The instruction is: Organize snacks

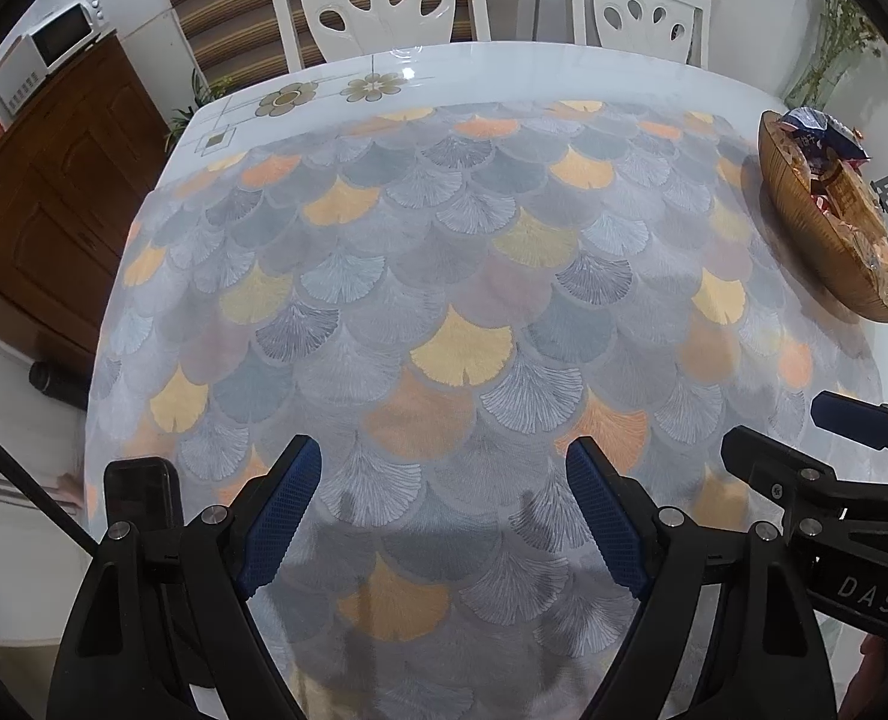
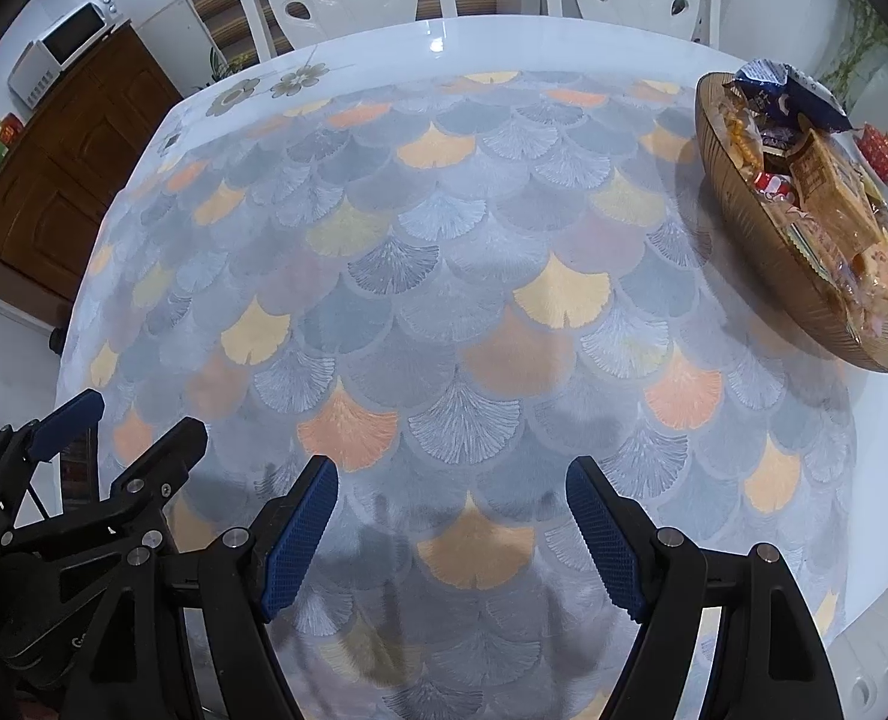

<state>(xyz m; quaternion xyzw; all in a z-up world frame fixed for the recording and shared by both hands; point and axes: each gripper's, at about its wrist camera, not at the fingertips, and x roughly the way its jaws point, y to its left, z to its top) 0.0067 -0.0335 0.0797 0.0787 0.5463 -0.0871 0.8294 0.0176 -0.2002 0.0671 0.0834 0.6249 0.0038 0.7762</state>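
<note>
**Snack sorting: both grippers idle over the cloth, bowl already filled**

Item 1. Left gripper (image 1: 444, 507): released, nothing between its blue ribbed pads, hanging over the near edge of the white desk (image 1: 504, 63).

Item 2. Right gripper (image 2: 451, 525): likewise released and empty, just beside the left one.

Item 3. Grey, yellow and orange fan-patterned tablecloth (image 1: 444, 276): bare, no loose snack seen on it.

Item 4. Ribbed amber oval bowl (image 2: 762, 264): stood at the far right corner of the desk. Contents: a blue crinkled packet (image 2: 798, 93), a tan boxed snack (image 2: 828, 180), a small red packet (image 2: 774, 185), clear-wrapped pieces at the near end.

Handling note: the sorting appeared near done. Any further reach was best made towards the bowl from above, jaws wide, gripping packets lightly so the crinkly wrappers did not crush.
</note>
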